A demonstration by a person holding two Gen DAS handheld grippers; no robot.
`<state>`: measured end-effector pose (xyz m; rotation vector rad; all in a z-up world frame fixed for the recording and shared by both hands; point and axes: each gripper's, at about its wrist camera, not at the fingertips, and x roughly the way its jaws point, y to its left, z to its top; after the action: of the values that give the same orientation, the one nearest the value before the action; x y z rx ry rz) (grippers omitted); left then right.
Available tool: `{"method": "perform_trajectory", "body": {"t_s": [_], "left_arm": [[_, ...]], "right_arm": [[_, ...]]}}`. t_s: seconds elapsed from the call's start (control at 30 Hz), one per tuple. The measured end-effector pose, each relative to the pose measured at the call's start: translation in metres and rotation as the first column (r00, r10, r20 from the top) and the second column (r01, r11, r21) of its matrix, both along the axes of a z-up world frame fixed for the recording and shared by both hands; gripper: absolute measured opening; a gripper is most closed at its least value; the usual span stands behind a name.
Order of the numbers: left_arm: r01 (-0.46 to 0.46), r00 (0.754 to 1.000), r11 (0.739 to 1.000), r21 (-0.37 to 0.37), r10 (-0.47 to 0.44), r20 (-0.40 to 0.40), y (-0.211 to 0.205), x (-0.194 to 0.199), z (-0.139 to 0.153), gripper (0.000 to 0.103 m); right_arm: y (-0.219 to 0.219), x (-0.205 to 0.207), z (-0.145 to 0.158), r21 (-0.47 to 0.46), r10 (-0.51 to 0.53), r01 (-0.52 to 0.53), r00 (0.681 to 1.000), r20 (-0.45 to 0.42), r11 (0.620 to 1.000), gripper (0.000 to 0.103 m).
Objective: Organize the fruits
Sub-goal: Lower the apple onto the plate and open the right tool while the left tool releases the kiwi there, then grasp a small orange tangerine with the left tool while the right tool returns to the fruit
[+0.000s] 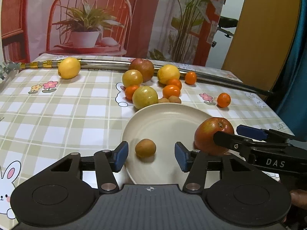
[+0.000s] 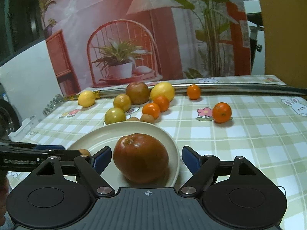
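both the left gripper (image 1: 151, 154) and the right gripper (image 2: 146, 158) are wide and hold nothing, the small brown fruit (image 1: 145, 148) and red apple (image 2: 140, 158) lie on the cream plate (image 1: 163, 118), where a bump could roll the apple off the near rim.

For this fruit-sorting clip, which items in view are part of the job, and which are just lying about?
Part of the job:
plate
apple on plate
small brown fruit on plate
loose fruit pile
stray orange
lone lemon
left claw, right claw, both open

Lying about:
metal pole
backdrop
tablecloth
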<state>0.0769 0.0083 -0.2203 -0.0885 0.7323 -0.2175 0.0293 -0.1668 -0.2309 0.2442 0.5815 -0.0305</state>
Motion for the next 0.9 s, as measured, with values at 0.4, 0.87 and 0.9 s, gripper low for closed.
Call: {"method": "perform_trajectory", "body": {"t_s": [0.4, 0.87, 0.9], "left_arm": [[-0.025, 1.000, 1.000, 0.010, 0.025, 0.005, 0.006, -0.005, 0.003, 0.058], [-0.058, 0.998, 0.998, 0.018, 0.058, -0.006, 0.019, 0.006, 0.016, 0.058], [-0.066, 0.998, 0.998, 0.017, 0.066, -0.009, 0.022, 0.010, 0.021, 0.058]], "right_arm": [[-0.006, -0.007, 0.004, 0.016, -0.040, 0.040, 0.999, 0.021, 0.999, 0.082], [-0.019, -0.008, 0.017, 0.023, -0.067, 0.066, 0.996, 0.056, 0.998, 0.082], [-0.023, -0.006, 0.021, 0.021, -0.071, 0.070, 0.996, 0.061, 0.997, 0.082]]}}
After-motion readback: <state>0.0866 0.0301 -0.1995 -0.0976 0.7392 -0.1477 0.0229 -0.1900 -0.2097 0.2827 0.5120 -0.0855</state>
